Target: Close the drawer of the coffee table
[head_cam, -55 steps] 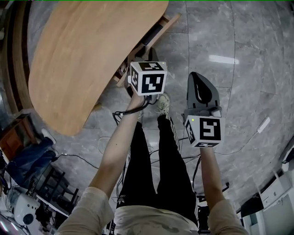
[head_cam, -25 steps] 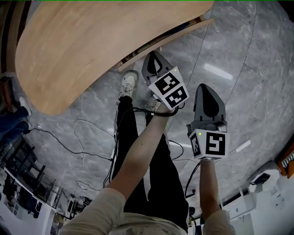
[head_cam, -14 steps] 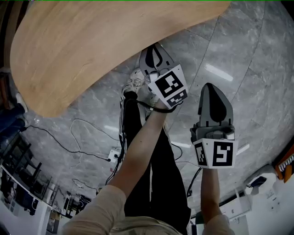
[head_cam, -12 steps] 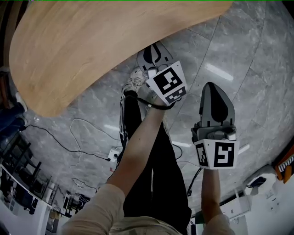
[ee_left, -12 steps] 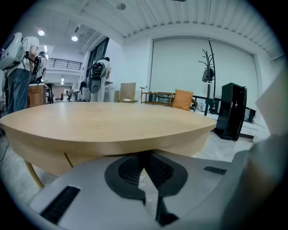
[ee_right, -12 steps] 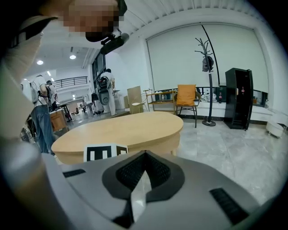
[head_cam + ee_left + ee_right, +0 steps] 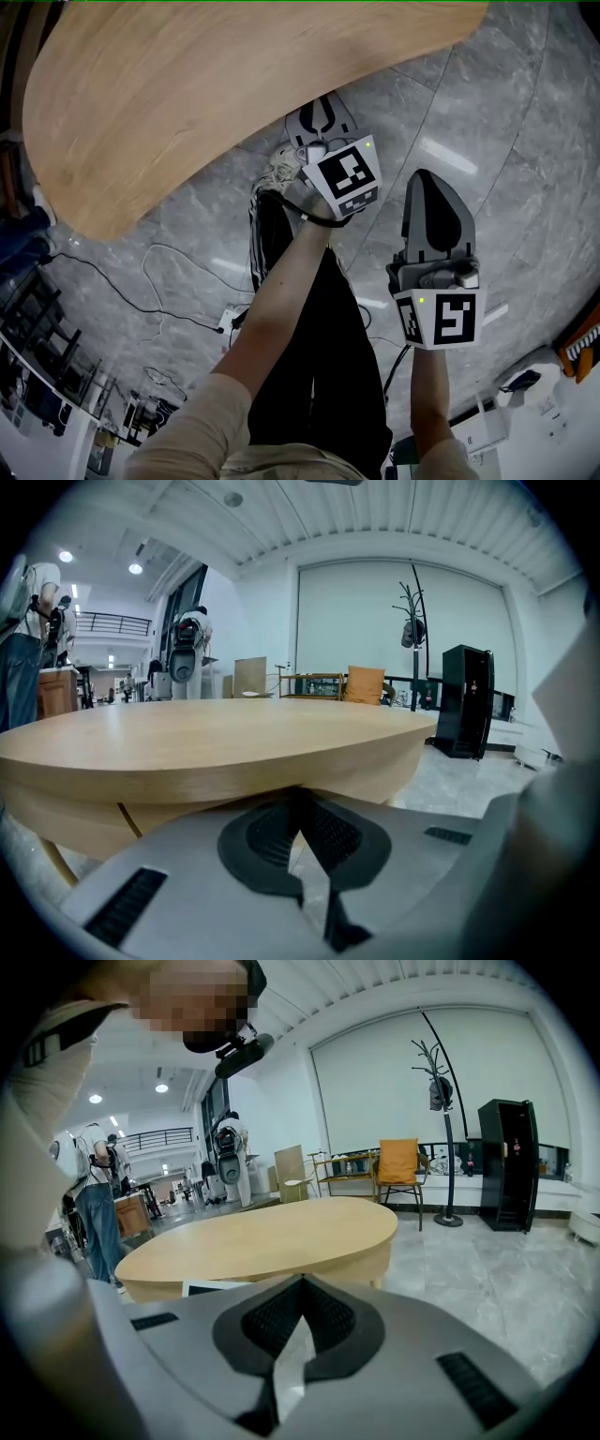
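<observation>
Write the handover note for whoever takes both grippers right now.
Left gripper: fingers shut, empty, pointed at the edge of the coffee table, close under the top. Whether it touches cannot be told.
Right gripper: fingers shut, empty, held over the floor, apart from the table.
Drawer: none sticks out from under the top in any view, so it looks closed. Its front cannot be made out.
Left to do: probably only check that the drawer sits flush, then draw the left gripper away.
</observation>
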Motion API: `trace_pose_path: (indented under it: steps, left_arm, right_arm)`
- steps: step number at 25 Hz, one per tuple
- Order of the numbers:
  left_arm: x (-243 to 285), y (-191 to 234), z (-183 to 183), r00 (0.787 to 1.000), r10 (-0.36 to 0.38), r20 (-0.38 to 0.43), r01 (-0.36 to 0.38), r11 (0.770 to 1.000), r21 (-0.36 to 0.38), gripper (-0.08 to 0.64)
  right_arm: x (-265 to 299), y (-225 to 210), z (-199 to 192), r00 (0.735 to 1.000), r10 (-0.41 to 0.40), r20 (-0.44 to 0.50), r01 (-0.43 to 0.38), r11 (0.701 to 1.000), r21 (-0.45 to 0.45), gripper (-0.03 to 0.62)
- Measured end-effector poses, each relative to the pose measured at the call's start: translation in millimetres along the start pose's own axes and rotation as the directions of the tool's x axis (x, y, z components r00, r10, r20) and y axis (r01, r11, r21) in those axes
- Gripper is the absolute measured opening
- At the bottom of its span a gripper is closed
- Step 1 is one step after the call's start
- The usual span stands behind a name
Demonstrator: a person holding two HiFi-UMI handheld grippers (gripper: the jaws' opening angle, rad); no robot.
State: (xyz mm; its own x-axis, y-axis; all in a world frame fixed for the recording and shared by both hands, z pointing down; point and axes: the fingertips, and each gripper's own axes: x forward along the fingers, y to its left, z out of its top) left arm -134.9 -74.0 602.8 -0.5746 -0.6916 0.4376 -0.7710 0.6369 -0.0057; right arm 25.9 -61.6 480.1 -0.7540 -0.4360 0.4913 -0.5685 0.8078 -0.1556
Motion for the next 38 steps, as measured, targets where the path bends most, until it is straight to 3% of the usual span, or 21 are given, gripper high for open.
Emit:
trace_pose_path:
  steps: [5,9,13,17,22,26,30,34,38]
  left_arm:
    - [0.1,1.2,-1.4,0.999,-0.026,-0.034,0.027,0.998,0.05,0.008]
    - [-4.8,11.2,-7.1,0.994,-0.007,-0.113,0.008,1.0,0.01,0.008]
    - [-39.2,-10.7,8.6,0.977,-0.131,-0.168,0.136,0.99,0.019,0.008]
    - [-85.5,-23.6,87.5,0.976,-0.198,-0.084,0.201,0.979,0.024,0.008]
    - [-155.3,-24.4,248.6,0.956,-0.292,0.042,0.29,0.956,0.038,0.008]
    - [-201.8,-31.5,398.2,0.894,-0.4,0.202,0.374,0.914,0.155,0.008]
    - [-273.3,-26.6,503.0,0.835,-0.492,0.245,0.437,0.865,0.247,0.008]
    - [-336.0,-28.0,556.3,0.751,-0.615,0.24,0.537,0.781,0.32,0.008]
    - [-371.3,-21.2,565.3,0.657,-0.717,0.233,0.639,0.693,0.334,0.008]
  right_arm:
    - [-2.1,9.8,11.5,1.0,0.013,0.007,-0.013,1.0,-0.007,0.005]
    - [-6.1,13.1,26.9,1.0,0.015,0.019,-0.014,1.0,-0.022,0.005]
    - [-17.2,12.3,47.2,1.0,-0.014,0.025,0.014,1.0,-0.014,0.005]
    - [-35.0,14.4,96.0,0.996,-0.059,0.07,0.059,0.998,0.001,0.005]
    - [-84.7,21.4,206.3,0.977,-0.129,0.169,0.123,0.991,0.047,0.005]
    - [-133.3,26.4,321.2,0.923,-0.216,0.32,0.204,0.976,0.069,0.005]
    - [-209.1,47.5,412.8,0.865,-0.283,0.415,0.262,0.959,0.108,0.005]
    - [-262.1,69.6,463.0,0.818,-0.335,0.468,0.301,0.942,0.147,0.005]
    - [-275.0,91.6,460.0,0.799,-0.383,0.464,0.34,0.924,0.177,0.005]
